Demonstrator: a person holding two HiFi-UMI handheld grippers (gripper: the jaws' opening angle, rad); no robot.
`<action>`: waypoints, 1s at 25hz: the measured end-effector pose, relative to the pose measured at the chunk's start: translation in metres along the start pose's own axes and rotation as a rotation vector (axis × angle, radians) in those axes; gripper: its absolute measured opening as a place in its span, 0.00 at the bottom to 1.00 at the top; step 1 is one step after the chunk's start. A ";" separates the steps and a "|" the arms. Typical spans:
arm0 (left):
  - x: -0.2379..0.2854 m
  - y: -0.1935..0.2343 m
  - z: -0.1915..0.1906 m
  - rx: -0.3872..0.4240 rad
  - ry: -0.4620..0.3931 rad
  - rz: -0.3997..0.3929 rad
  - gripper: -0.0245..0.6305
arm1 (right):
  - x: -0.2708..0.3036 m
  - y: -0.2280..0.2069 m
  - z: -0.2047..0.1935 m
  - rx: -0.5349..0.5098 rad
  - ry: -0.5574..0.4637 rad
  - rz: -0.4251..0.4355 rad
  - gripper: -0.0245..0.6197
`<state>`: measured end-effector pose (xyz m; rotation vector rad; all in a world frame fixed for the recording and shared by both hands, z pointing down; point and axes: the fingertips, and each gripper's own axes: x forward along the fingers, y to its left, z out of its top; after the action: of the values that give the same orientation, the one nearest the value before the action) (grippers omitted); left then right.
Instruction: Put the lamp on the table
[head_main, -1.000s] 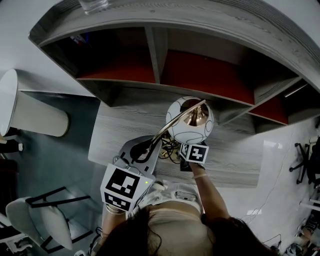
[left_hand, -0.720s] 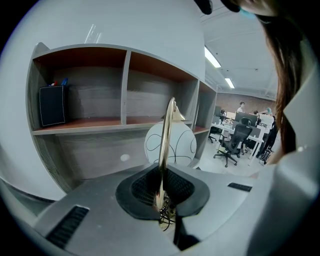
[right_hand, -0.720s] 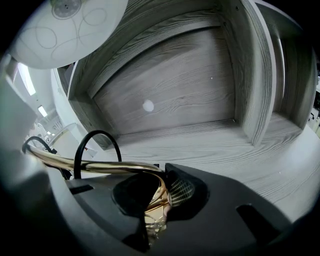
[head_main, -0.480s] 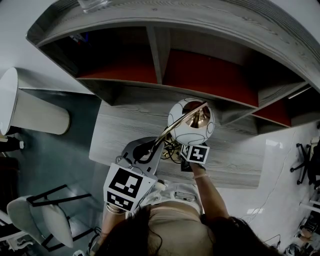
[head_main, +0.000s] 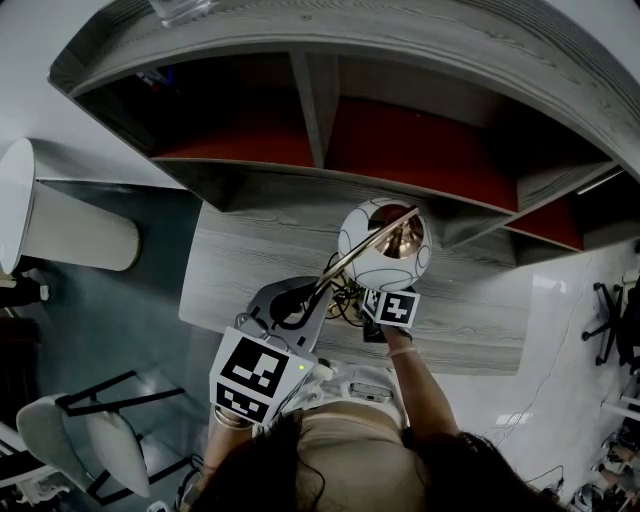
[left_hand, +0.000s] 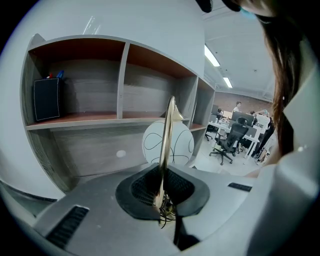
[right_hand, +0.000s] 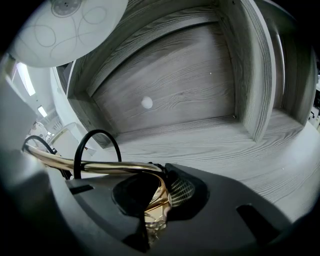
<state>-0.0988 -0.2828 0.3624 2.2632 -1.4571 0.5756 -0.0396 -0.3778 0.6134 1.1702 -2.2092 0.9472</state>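
Both tongs hold the lamp (head_main: 383, 243) over the desk (head_main: 240, 255).
Head view: both forearms reach forward from the body, the left tongs (head_main: 293, 303) low at the left and the right tongs (head_main: 366, 296) just under the white globe, below the shelf unit (head_main: 315, 100). Left gripper view: the left tongs (left_hand: 162, 200) are clamped on the upright brass stem (left_hand: 166, 135). Right gripper view: the right tongs (right_hand: 155, 205) pinch the curved brass stem (right_hand: 107, 166) beside a black cord (right_hand: 95, 142), with the desk (right_hand: 210, 145) beyond them.

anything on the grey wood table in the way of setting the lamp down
Nothing visible does: the grey wood tabletop under the gold-stemmed lamp with a white globe shade looks bare.
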 end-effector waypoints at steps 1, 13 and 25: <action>0.000 -0.001 0.000 0.000 0.000 -0.002 0.07 | 0.000 0.000 0.000 -0.002 0.000 0.003 0.11; -0.001 -0.007 -0.005 0.012 0.015 -0.013 0.07 | -0.075 -0.037 -0.069 0.039 0.462 -0.320 0.11; -0.006 -0.010 -0.019 0.012 0.047 -0.010 0.07 | -0.130 -0.052 -0.146 0.140 0.878 -0.504 0.11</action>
<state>-0.0940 -0.2641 0.3738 2.2498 -1.4229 0.6319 0.0844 -0.2203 0.6409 1.0135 -1.1102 1.1090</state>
